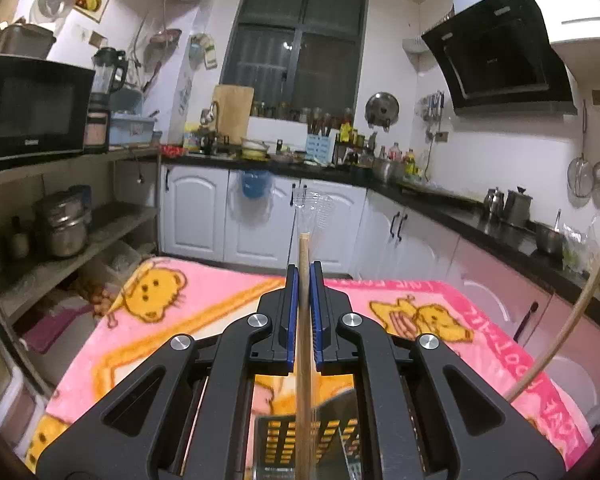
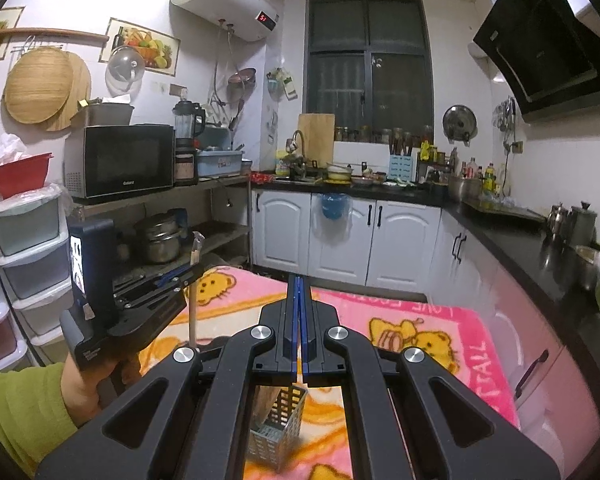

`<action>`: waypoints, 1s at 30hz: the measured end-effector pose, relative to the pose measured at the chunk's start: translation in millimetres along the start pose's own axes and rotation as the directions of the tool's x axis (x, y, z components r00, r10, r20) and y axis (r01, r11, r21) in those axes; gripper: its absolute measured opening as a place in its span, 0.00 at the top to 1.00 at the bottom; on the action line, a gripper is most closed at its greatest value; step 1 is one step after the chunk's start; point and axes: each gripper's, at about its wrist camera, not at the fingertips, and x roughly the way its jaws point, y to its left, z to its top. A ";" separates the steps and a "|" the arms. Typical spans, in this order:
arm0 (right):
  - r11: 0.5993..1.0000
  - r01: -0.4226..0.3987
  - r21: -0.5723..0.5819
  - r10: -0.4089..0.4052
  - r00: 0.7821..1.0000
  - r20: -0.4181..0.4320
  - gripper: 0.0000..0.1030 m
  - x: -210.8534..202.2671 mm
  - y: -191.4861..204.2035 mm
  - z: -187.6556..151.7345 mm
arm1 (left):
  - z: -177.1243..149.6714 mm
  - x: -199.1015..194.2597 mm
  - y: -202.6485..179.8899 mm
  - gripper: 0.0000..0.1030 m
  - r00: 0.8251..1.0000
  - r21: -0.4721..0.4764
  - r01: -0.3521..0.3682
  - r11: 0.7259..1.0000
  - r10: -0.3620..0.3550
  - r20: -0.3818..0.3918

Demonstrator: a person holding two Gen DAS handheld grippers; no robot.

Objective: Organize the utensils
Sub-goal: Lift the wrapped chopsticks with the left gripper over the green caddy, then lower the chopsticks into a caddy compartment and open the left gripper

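Left gripper [image 1: 304, 276]: jaws nearly together, clamped on a wooden-handled utensil [image 1: 303, 320].
Utensil: handle ran upright through the frame's centre between the blue pads; its clear slotted head [image 1: 314, 206] rose above the fingertips.
Right gripper [image 2: 300, 292]: jaws pressed together at frame centre, nothing visible between them.
Utensil holder [image 2: 278, 432]: perforated metal caddy, lower centre, below both grippers, standing on the pink blanket-covered surface [image 2: 440, 320].
Person's hand [image 2: 88, 380]: lower left, carrying the left gripper.
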 end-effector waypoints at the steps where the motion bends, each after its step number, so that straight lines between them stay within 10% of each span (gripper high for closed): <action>1: 1.000 -0.001 0.002 0.001 1.000 -0.004 0.99 1.2 0.2 -1.9 | -2.2 1.0 1.7 0.97 1.000 -0.004 0.000 1.000 0.000 -0.009; 16: 0.999 -0.015 0.048 0.017 0.998 -0.057 0.98 13.9 -1.6 -18.8 | -20.2 -4.0 19.0 0.91 0.995 -0.041 -0.011 0.999 0.007 -0.098; 30: 0.998 0.015 0.067 -0.008 0.995 -0.099 0.71 5.8 -15.2 -34.4 | -24.0 -22.0 23.2 0.68 0.990 -0.047 0.012 0.999 -0.019 -0.142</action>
